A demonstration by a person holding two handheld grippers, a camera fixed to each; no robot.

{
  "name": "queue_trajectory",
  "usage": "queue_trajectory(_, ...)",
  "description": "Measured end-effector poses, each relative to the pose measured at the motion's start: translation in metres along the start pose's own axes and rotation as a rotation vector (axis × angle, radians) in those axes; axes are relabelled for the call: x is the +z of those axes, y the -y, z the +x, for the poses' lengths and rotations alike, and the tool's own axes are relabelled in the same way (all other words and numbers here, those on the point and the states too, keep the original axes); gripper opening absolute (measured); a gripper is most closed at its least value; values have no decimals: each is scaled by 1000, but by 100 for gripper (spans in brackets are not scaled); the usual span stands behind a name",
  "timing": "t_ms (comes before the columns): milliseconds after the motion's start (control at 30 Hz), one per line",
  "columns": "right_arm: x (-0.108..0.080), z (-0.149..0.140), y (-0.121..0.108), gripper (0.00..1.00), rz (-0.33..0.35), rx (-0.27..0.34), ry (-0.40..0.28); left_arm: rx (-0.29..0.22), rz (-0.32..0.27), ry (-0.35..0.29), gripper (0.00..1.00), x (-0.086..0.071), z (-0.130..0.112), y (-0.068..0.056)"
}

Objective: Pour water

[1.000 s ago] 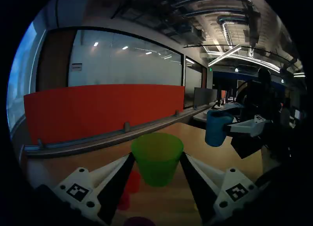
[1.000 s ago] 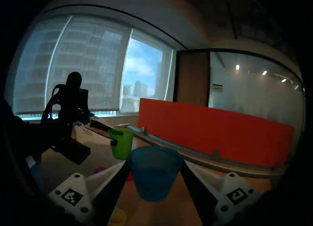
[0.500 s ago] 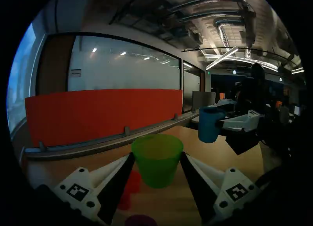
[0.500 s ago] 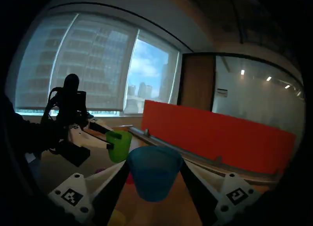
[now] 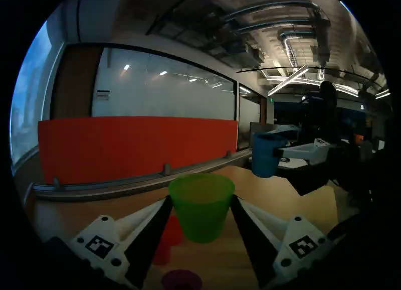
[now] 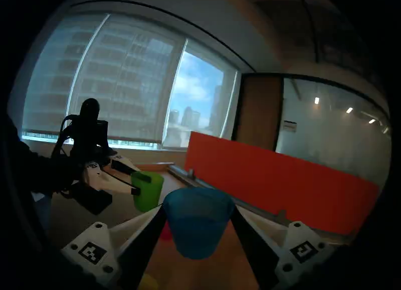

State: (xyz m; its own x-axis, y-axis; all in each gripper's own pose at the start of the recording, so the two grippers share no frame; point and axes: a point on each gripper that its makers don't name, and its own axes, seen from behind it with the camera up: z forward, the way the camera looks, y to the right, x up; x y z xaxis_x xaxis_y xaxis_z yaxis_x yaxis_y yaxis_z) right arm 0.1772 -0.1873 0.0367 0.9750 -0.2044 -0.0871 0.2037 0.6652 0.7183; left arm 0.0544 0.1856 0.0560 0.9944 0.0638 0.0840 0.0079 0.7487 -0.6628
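Pressure from both sides holds a green cup (image 5: 201,209) in the left gripper (image 5: 201,202): the two fingers clamp its wall a little below the rim, and it stands upright with its mouth open to the camera. The right gripper (image 6: 198,217) is closed the same way on a blue cup (image 6: 198,225), also upright. A darker band low in its see-through wall suggests water, though I cannot be sure. Both cups look like thin, smooth plastic tumblers, so I judge them light and a little springy. A hard squeeze would bow the wall, and a loose one would let the slick surface turn in the grasp. The taper helps, since the wider top wedges down between the fingers. The mid-wall hold just under the rim seems the right place, leaving the lip free for pouring. Any water would add weight and slosh, so the tilt should be slow. In the left gripper view the blue cup hangs up and to the right, farther off, above the wooden table (image 5: 280,194) and clear of the green one. In the right gripper view the green cup sits to the left, apart from the blue rim. A red cup (image 5: 170,232) and a purple cup (image 5: 181,279) stand on the table below, with an orange partition (image 5: 135,144) behind.
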Motion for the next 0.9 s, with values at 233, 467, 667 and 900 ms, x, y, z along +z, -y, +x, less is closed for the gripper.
queue_trajectory(233,7,4,2,92,12,-19,-5,5,-7,14,84,-7,-7,-3)
queue_trajectory(467,14,10,4,92,24,-42,-10,4,-13,19,84,-10,-12,-6)
queue_trajectory(667,19,15,6,92,36,-81,-10,1,-15,21,84,-13,-15,-7)
queue_trajectory(900,24,23,10,91,57,-148,-8,-2,-22,20,84,-15,-15,-11)
